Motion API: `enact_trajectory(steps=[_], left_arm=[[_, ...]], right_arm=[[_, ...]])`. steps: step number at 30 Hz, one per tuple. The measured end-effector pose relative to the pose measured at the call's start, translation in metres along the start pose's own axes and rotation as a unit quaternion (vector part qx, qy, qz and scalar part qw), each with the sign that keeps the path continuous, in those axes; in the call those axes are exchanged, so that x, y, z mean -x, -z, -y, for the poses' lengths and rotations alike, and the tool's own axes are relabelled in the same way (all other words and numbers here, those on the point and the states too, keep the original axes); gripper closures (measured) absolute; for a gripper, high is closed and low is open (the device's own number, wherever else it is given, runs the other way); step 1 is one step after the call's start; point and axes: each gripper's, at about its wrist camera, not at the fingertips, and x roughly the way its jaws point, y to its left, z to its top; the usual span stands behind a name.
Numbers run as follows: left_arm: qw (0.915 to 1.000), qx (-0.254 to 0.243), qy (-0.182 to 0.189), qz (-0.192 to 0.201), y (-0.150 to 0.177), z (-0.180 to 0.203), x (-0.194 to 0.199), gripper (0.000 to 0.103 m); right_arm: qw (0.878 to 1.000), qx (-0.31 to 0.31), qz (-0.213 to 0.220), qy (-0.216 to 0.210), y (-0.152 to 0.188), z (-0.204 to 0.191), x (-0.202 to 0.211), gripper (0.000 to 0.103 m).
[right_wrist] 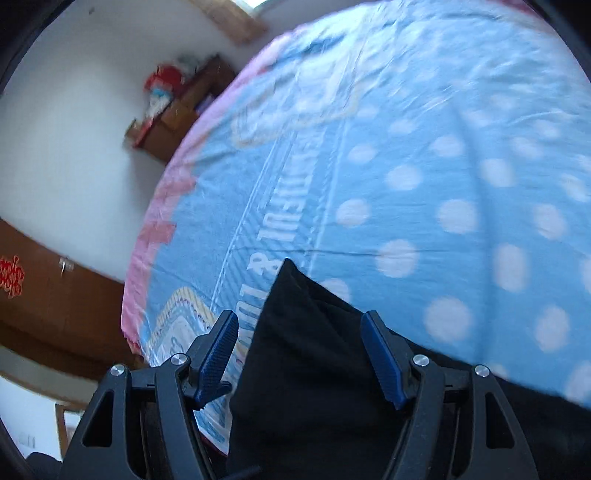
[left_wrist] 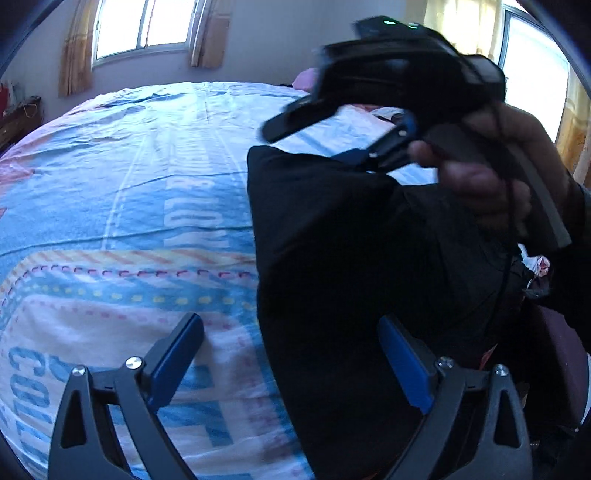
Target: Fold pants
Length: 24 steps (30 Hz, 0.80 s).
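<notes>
The black pants [left_wrist: 354,266] lie bunched on the bed at the right of the left wrist view. My left gripper [left_wrist: 290,328] is open above their left edge, holding nothing. The right gripper [left_wrist: 388,144] shows in that view, held in a hand over the far end of the pants. In the right wrist view the right gripper [right_wrist: 299,325] is open, with a corner of the pants [right_wrist: 306,354] lying between its blue fingers [right_wrist: 218,354] below.
The bed is covered by a blue, pink and white patterned sheet [left_wrist: 140,177] with polka dots [right_wrist: 454,214]. A wooden side table [right_wrist: 177,110] with clutter stands against the white wall. Windows with curtains [left_wrist: 147,33] are behind the bed.
</notes>
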Motion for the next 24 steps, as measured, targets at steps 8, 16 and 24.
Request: enact_trajectory(steps=[8, 16, 24], left_arm=[[0.9997, -0.023, -0.009, 0.001, 0.003, 0.009, -0.005, 0.0], [0.9995, -0.027, -0.013, 0.003, 0.005, 0.018, -0.008, 0.0], [0.9995, -0.028, -0.012, 0.008, 0.009, 0.016, -0.005, 0.0]], right_arm=[[0.999, 0.031, -0.012, 0.016, -0.01, -0.009, -0.032, 0.08], [0.999, 0.012, 0.002, 0.033, -0.02, 0.001, -0.037, 0.097], [1.0, -0.005, 0.001, 0.028, -0.025, 0.013, -0.048, 0.098]])
